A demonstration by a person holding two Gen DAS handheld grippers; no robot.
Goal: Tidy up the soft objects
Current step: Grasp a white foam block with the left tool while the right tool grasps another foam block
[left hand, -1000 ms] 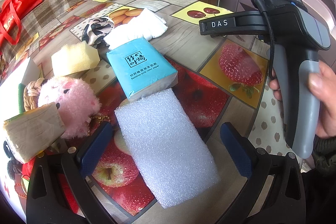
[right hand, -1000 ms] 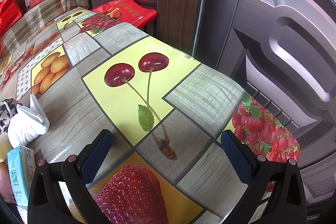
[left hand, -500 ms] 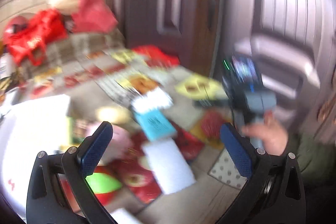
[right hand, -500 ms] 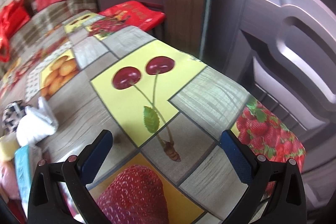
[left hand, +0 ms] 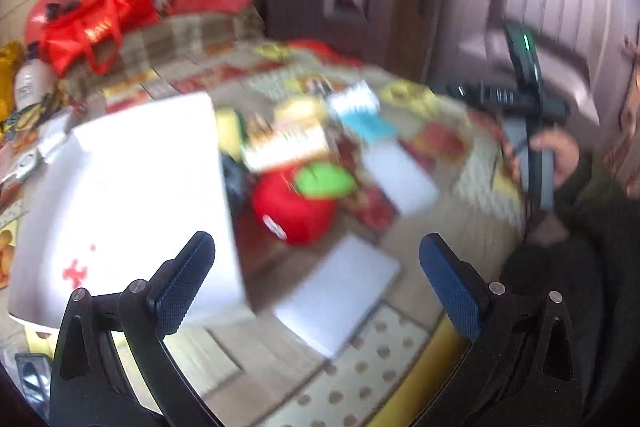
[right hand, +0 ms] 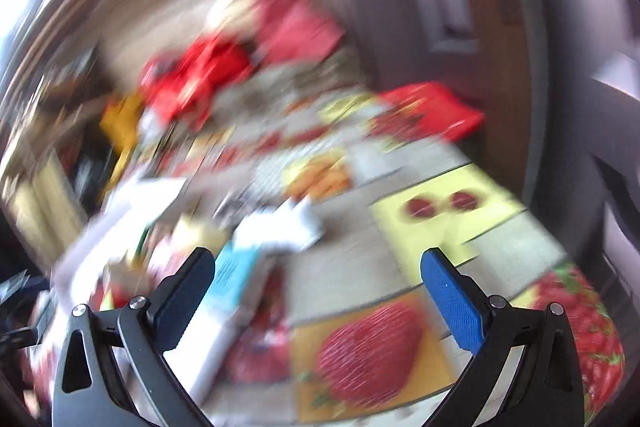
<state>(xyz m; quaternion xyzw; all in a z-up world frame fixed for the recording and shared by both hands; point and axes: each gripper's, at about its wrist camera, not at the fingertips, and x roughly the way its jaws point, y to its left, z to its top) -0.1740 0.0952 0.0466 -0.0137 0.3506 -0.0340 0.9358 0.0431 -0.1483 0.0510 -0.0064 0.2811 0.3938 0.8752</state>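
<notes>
**Soft objects lie scattered on the fruit-print table, both grippers empty above them**

The soft objects sit in a loose cluster on the table covered with a fruit-print oilcloth (left hand: 352,383); both views are blurred, so fine detail is lost.

The left gripper (left hand: 316,281) has its blue-padded jaws spread wide with nothing between them, held above the near part of the table. Just beyond its jaws lies a flat white foam sheet (left hand: 340,299). To the left, behind the left finger, stands a large white box with a small red mark (left hand: 132,203). Further in sits a red plush toy with a green top (left hand: 298,205), and right of it a second white foam block (left hand: 400,175). Beyond those are a light blue tissue pack (left hand: 368,127) and a tan paper-wrapped block (left hand: 286,143).

At the far right, a hand (left hand: 560,157) grips the grey handle of the right gripper (right hand: 318,289). From its own camera its jaws are also wide apart and empty, over a strawberry print (right hand: 368,359). The blue tissue pack (right hand: 232,275) shows just beside its left finger, with a white crumpled soft item (right hand: 280,229) beyond.

Red bags (left hand: 96,23) rest on a checked cloth at the far left.
</notes>
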